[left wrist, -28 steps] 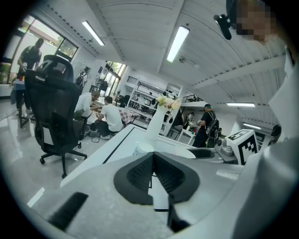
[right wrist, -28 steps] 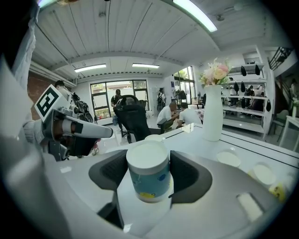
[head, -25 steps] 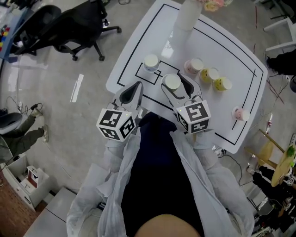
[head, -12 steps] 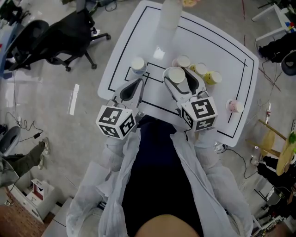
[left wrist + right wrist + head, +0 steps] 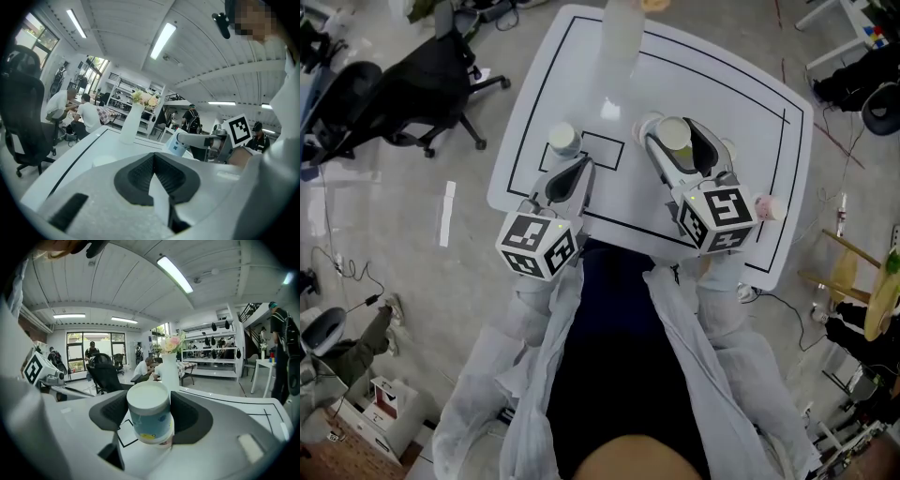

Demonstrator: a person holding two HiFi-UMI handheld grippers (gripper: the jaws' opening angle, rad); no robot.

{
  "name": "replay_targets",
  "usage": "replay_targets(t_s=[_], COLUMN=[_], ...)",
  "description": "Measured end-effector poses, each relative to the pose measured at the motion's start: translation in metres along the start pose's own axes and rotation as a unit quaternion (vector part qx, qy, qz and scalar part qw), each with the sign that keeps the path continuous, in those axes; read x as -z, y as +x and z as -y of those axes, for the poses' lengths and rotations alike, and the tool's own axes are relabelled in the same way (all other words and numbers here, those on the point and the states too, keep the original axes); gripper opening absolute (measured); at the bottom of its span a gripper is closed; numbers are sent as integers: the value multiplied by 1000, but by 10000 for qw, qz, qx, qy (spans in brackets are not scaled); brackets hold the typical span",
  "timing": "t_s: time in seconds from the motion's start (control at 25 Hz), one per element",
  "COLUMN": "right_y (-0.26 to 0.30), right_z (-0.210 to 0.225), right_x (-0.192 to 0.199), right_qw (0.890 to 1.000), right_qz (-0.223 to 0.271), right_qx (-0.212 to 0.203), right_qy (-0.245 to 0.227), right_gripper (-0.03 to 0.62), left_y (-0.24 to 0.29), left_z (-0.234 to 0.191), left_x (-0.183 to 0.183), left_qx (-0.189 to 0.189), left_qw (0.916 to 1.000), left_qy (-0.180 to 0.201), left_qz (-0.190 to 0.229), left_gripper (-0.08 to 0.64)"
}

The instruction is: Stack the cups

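**Cup riding in the right tool, stack not yet begun**

Spreading ahead of both tools is the white worktop (image 5: 741, 112), with a tall vase (image 5: 619, 42) standing far beyond the tips. The right tool (image 5: 677, 141) is clamping a blue-printed cup (image 5: 150, 416) upright between its pads, clear of the surface. The left tool (image 5: 569, 178) is carrying nothing, its jaws lying together. A second cup (image 5: 563, 139) is standing just ahead of the left tool's tips, and a pink cup (image 5: 766, 207) is sitting just beside the right tool's marker cube, on its outer side.

The held cup is looking light and thin-walled, probably easy to dent and smooth enough to slip. Mid-wall, where the pads are pressing now, is seeming the safest hold.

Compared with a second ago, the right tool is reaching further out and to the right, hiding the row of cups seen beside it then. The left tool is sitting nearer the second cup.
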State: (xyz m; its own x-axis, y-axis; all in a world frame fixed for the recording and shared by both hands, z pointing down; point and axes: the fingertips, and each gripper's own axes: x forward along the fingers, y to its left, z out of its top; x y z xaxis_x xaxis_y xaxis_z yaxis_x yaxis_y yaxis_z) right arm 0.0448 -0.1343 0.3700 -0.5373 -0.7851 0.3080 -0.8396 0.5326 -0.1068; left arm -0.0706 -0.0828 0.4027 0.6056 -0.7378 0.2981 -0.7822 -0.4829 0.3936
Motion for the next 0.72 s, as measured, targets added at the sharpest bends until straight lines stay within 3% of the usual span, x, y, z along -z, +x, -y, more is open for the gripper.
replay_targets(t_s=[0.44, 0.72], right_y=[2, 11], right_z=[47, 56], right_x=[-8, 2], right_qw=[9983, 9980], right_qz=[74, -67], right_qx=[491, 492], right_qy=[296, 391], right_gripper=[291, 291], left_y=[11, 14], left_z=[2, 0], left_x=[1, 7], left_qx=[31, -54], left_qw=[10000, 9999], left_qy=[-30, -100], left_qz=[-58, -111], left_gripper=[3, 3])
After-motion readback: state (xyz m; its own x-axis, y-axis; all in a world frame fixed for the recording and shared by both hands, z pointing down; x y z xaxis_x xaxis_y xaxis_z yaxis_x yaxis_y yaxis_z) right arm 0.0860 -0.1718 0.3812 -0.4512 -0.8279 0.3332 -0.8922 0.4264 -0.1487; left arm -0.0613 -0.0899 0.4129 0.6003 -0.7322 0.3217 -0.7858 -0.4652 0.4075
